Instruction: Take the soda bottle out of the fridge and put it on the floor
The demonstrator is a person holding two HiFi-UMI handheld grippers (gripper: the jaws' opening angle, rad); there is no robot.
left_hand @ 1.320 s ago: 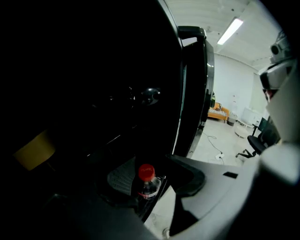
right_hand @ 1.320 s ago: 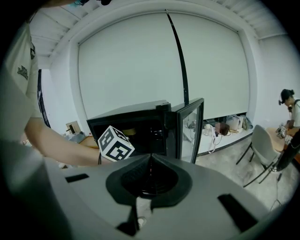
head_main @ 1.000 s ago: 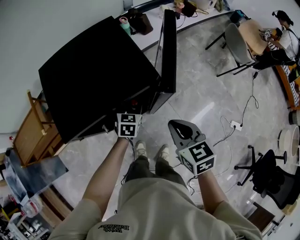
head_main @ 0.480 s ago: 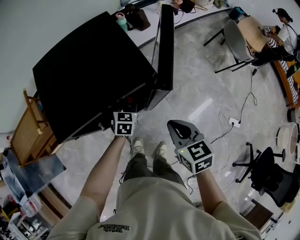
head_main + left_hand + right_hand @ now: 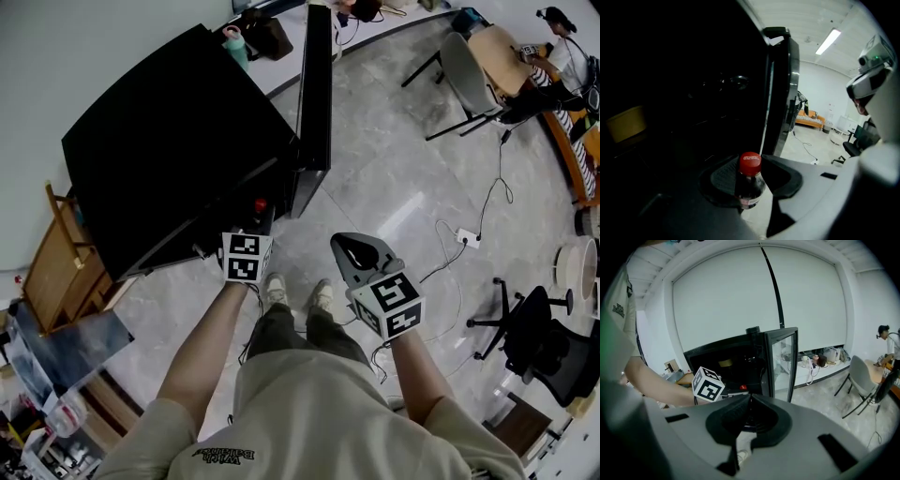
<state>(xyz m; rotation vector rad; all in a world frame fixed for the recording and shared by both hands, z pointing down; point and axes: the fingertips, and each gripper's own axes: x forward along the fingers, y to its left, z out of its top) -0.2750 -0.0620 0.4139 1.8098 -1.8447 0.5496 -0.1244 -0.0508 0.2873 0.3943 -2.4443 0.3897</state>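
Note:
A dark soda bottle with a red cap [image 5: 750, 165] stands upright between the pads of my left gripper [image 5: 752, 182], at the mouth of the black fridge [image 5: 178, 141]. Both pads touch the bottle's neck and the jaws are closing on it. From the head view, the red cap [image 5: 260, 204] shows just ahead of the left gripper [image 5: 251, 230], at the fridge's front edge beside the open door [image 5: 314, 103]. My right gripper [image 5: 349, 244] hangs over the floor to the right, shut and empty [image 5: 750, 399]. The bottle's lower body is hidden.
The open fridge door [image 5: 782, 89] stands to the right of the bottle. The person's shoes [image 5: 298, 295] are on the grey floor below the grippers. A power strip with cable [image 5: 467, 240], an office chair [image 5: 534, 333], a grey chair [image 5: 466, 67] and a wooden rack [image 5: 58, 267] surround the spot.
The left gripper has drawn slightly back toward the person. The bottle's red cap now shows at the fridge's front edge. The right gripper has stayed in place.

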